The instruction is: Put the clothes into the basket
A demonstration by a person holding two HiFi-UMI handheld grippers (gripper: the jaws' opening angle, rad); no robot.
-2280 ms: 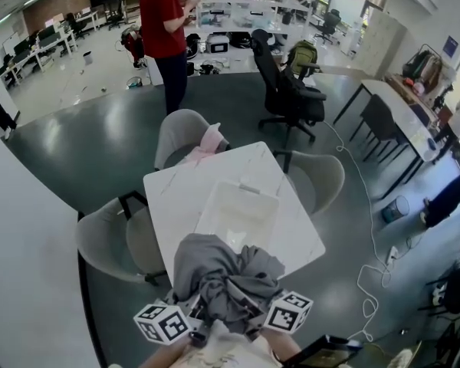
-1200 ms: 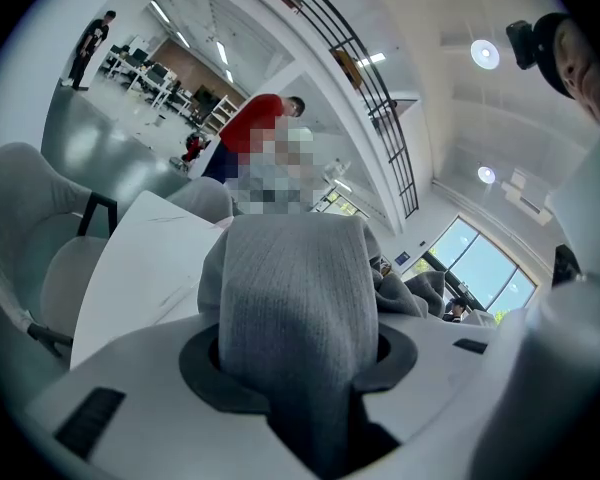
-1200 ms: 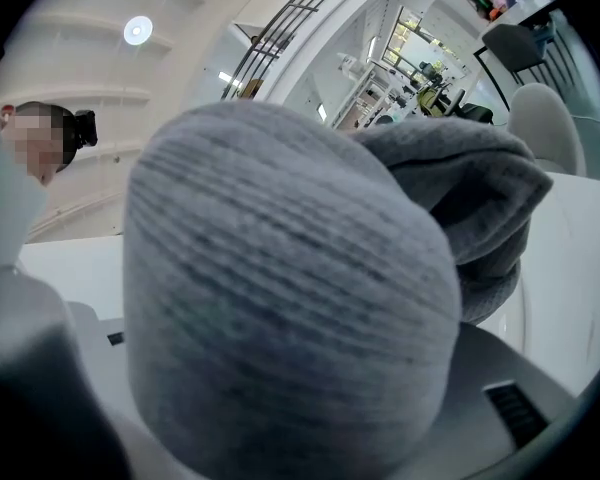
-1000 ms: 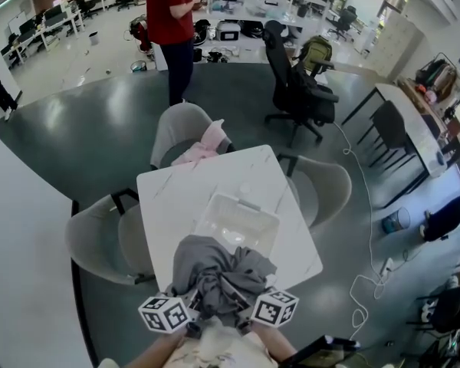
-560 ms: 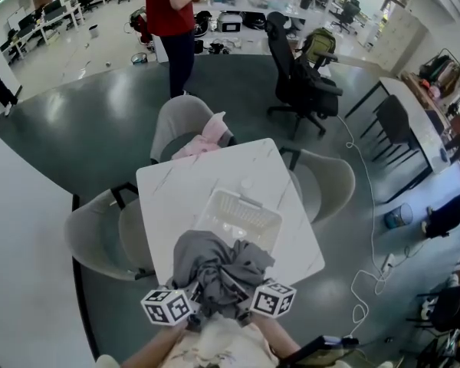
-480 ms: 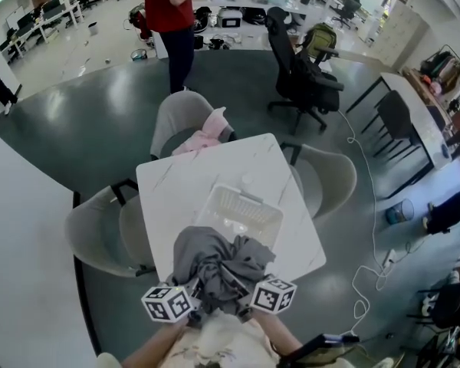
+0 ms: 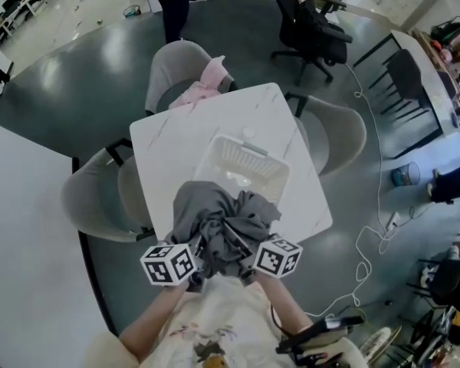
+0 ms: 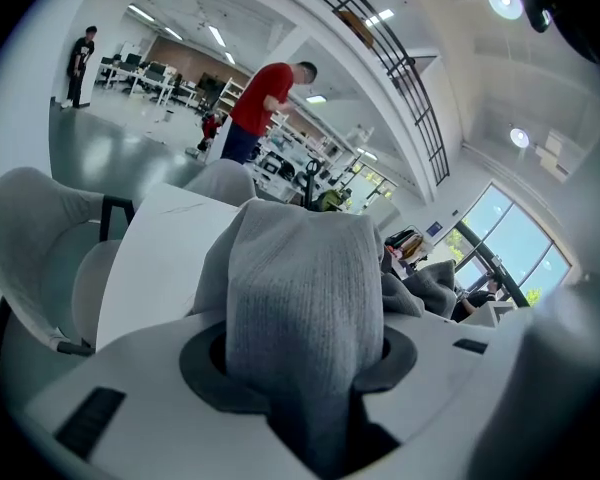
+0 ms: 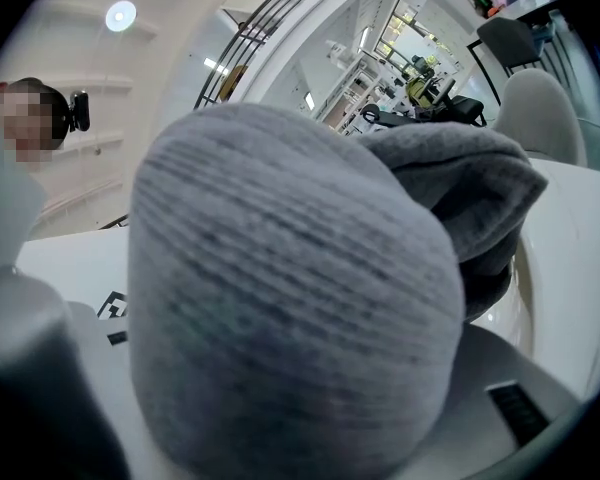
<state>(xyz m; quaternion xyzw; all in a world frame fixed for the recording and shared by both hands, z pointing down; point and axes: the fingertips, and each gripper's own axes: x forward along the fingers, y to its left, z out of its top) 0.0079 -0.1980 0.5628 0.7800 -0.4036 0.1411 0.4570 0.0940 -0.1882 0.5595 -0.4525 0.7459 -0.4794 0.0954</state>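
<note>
The left gripper and the right gripper stand side by side at the near edge of the white table. Each has its jaws clamped on a fold of one grey knit garment, which bunches between and beyond them. The white basket lies directly beyond the garment, with the cloth's far edge overlapping its near rim in the head view. The coming move is therefore judged a straight carry away from the person, with both grippers about equally near. A pink garment lies on the far chair, well apart.
</note>
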